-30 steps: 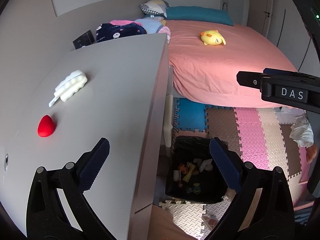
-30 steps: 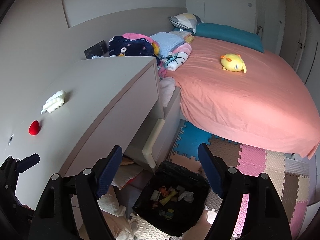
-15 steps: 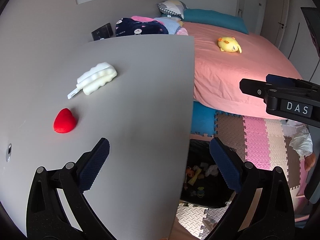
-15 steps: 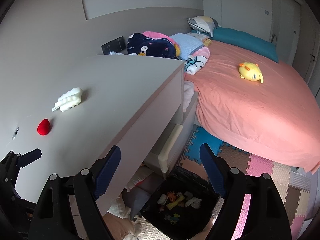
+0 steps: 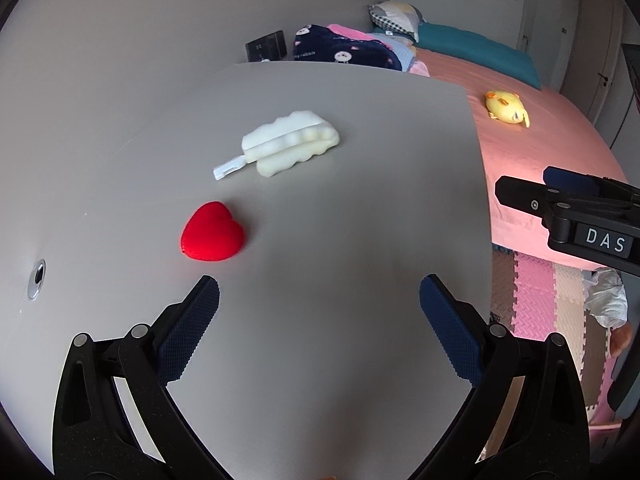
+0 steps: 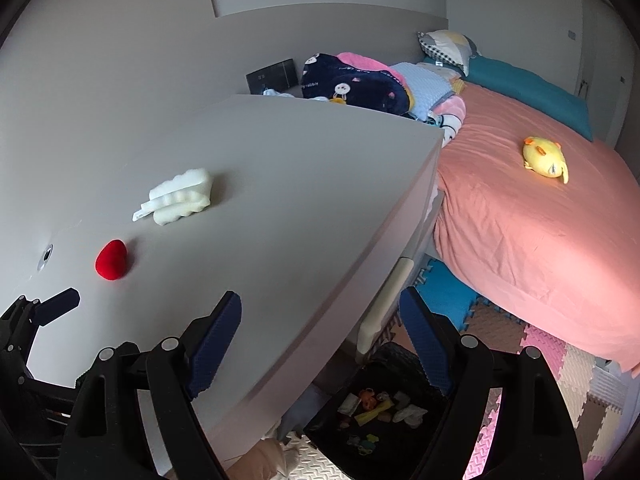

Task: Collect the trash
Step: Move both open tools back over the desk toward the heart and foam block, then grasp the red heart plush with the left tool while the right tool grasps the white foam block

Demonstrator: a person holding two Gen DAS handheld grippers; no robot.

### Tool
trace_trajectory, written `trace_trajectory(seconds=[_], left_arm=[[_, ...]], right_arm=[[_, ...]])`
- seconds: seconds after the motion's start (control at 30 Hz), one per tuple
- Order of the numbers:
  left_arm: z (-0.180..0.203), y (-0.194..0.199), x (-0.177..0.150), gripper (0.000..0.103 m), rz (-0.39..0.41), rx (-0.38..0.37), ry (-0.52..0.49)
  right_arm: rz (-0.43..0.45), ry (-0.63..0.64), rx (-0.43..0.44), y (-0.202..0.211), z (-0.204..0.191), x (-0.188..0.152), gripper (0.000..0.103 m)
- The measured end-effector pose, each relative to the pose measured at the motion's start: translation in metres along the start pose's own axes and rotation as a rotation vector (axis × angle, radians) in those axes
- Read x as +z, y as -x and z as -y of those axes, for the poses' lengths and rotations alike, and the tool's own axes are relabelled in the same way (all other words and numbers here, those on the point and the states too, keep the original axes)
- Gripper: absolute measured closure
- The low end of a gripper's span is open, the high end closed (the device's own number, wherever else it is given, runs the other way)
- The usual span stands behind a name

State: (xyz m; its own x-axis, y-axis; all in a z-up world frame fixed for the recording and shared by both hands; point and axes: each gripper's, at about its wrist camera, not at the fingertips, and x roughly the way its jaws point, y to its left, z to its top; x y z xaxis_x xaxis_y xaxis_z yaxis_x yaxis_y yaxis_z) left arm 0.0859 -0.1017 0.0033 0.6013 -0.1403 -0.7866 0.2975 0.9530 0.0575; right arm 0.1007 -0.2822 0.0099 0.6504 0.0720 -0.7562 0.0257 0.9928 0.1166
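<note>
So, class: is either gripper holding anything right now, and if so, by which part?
Nothing is held. The left gripper and right gripper are both open and empty; the red heart and white sponge lie untouched on the desk.

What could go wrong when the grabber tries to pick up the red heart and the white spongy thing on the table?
The red heart looks rounded, so the open left gripper might nudge it away instead of catching it. The white sponge looks squashy and has a thin handle, so it could slip. The trash bin sits on the floor past the table edge, so a drop from up there could miss it.
</note>
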Motion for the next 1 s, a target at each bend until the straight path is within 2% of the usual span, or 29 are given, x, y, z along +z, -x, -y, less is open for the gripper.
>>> trace_trajectory(seconds=[0.23, 0.53, 0.77, 0.87, 1.0], left_arm=[[-0.027, -0.011, 0.004, 0.007, -0.017, 0.022, 0.052], [-0.063, -0.027, 0.014, 0.007, -0.001, 0.091, 0.159], [-0.079, -0.042, 0.017, 0.022, -0.015, 0.094, 0.207], [-0.081, -0.05, 0.017, 0.031, -0.035, 0.083, 0.207], [-0.082, -0.054, 0.017, 0.036, -0.035, 0.089, 0.193]], right_arm=[[-0.017, 0.032, 0.032, -0.018, -0.023, 0.015, 0.02], [-0.044, 0.123, 0.086, -0.047, -0.059, 0.037, 0.019], [-0.076, 0.198, 0.131, -0.072, -0.084, 0.051, 0.019], [-0.102, 0.253, 0.145, -0.086, -0.095, 0.056, 0.014], [-0.121, 0.293, 0.17, -0.101, -0.104, 0.06, 0.014]])
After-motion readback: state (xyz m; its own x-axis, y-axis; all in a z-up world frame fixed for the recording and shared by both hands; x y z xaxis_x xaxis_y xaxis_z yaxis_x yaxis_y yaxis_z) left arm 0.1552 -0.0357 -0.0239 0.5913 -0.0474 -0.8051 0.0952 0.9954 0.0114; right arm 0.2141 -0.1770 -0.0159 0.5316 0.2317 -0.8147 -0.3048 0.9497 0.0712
